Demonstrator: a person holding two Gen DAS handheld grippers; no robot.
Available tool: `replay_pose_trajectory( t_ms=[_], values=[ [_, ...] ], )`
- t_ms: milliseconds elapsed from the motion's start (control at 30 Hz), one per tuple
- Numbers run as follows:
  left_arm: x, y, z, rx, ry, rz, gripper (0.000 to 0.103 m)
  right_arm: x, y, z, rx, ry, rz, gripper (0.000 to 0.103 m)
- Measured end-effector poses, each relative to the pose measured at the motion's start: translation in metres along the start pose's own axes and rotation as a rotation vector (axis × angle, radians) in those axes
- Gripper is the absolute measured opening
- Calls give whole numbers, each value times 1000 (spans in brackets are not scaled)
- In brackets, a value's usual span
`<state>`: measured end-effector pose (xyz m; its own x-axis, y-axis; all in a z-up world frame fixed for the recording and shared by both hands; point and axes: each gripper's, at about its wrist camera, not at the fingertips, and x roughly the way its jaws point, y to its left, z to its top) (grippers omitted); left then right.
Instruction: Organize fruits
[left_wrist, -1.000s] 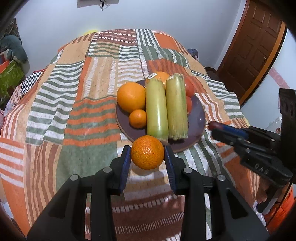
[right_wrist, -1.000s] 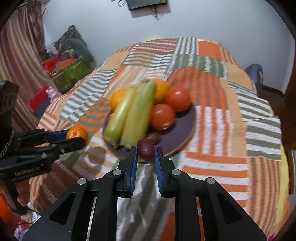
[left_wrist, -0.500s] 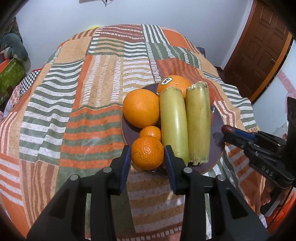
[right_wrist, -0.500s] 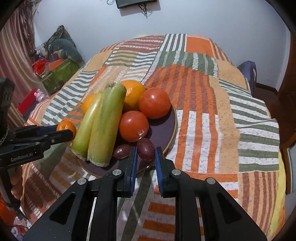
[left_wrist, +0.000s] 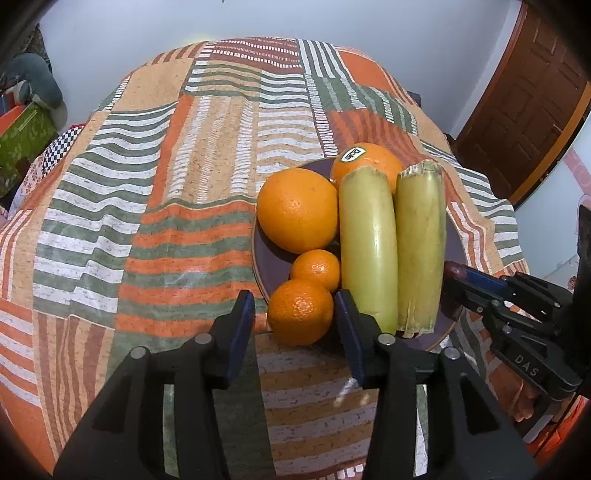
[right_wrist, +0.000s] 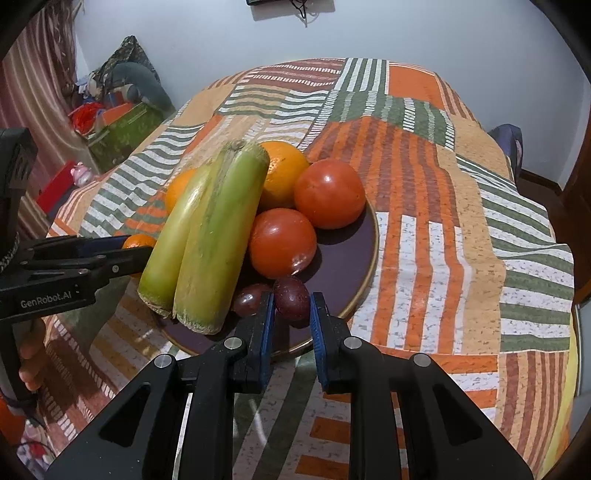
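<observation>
A dark round plate (left_wrist: 269, 258) (right_wrist: 354, 266) on a patchwork tablecloth holds two oranges (left_wrist: 297, 210), a small mandarin (left_wrist: 316, 269), two green corn cobs (left_wrist: 369, 243) (right_wrist: 218, 236), two tomatoes (right_wrist: 282, 242) and a dark passion fruit (right_wrist: 249, 299). My left gripper (left_wrist: 293, 319) has its jaws a little apart around a mandarin (left_wrist: 300, 312) at the plate's near edge. My right gripper (right_wrist: 291, 314) has its jaws slightly apart around a second passion fruit (right_wrist: 291, 297) on the plate's near rim.
The round table (left_wrist: 110, 240) drops away on all sides. A green box (right_wrist: 122, 133) and clutter lie on the floor at left. A brown door (left_wrist: 532, 110) stands at right. A chair (right_wrist: 506, 140) sits behind the table.
Both grippers moved forward to the plate with their fruits. Both pairs of jaws have widened, and the mandarin and passion fruit now rest at the plate's edge.
</observation>
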<state>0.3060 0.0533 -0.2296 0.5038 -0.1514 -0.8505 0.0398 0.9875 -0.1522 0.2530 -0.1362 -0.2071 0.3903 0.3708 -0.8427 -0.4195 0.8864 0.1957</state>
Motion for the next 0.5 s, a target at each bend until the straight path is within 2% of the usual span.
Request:
replay_pose_trajectory(
  t_ms=[133,367,500],
  values=[
    [-11,1,-3,1,-24,-3,59,0,2,0,-4,10,0,18],
    [-34,1,-1,-16,-70,18,59,-11,-1,2,13,-7,-9,23],
    [-62,-4,2,-15,-131,17,59,-33,-2,5,17,-51,-18,23]
  ],
)
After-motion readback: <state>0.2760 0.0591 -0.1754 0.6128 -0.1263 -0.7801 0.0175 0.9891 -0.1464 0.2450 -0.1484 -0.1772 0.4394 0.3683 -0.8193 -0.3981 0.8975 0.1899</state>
